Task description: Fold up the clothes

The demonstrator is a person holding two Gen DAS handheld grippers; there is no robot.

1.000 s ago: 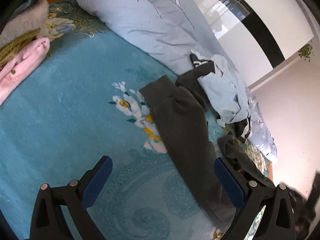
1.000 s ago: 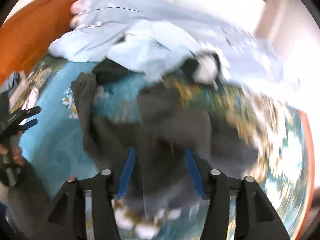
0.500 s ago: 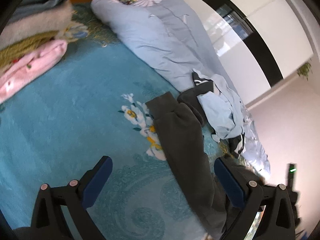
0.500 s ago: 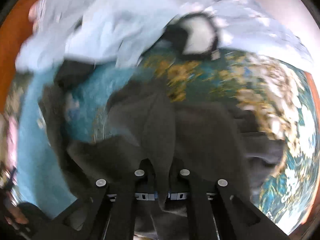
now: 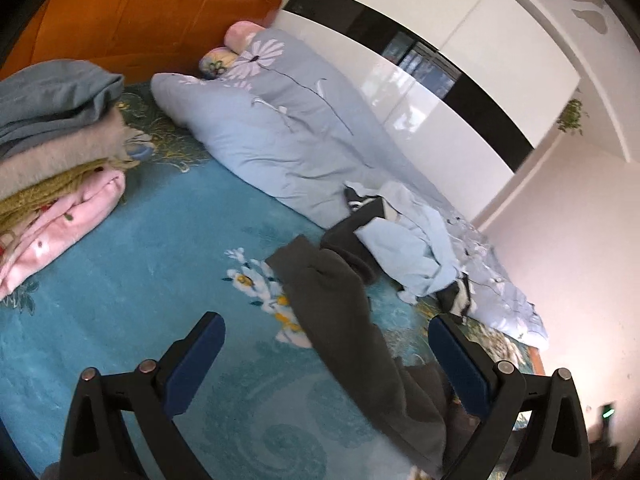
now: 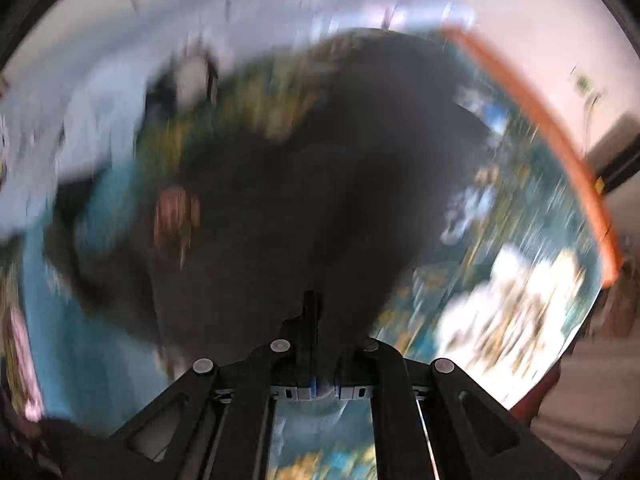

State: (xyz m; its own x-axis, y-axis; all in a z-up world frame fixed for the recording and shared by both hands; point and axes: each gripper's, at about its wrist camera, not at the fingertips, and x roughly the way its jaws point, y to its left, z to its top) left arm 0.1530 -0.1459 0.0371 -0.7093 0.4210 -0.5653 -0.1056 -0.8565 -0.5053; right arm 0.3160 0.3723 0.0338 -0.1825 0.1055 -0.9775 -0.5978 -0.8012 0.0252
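Observation:
A dark grey garment (image 5: 344, 312) lies stretched across the teal flowered bedspread (image 5: 132, 280), one long part running toward the lower right. My left gripper (image 5: 326, 356) is open and empty, held above the bedspread with the garment passing between its blue pads. My right gripper (image 6: 325, 364) is shut on the same dark grey garment (image 6: 320, 184), which hangs from its jaws and fills the middle of the blurred right wrist view.
A stack of folded clothes (image 5: 52, 160) sits at the left. A grey-blue duvet (image 5: 280, 132) runs along the far side. A light blue garment (image 5: 408, 248) lies crumpled beside the dark one. An orange headboard (image 5: 132, 16) stands behind. An orange bed edge (image 6: 560, 140) shows at the right.
My right gripper closed on the dark grey garment and pulled it up and toward the bed edge. My left gripper stayed open and tilted back, showing more of the stack and headboard.

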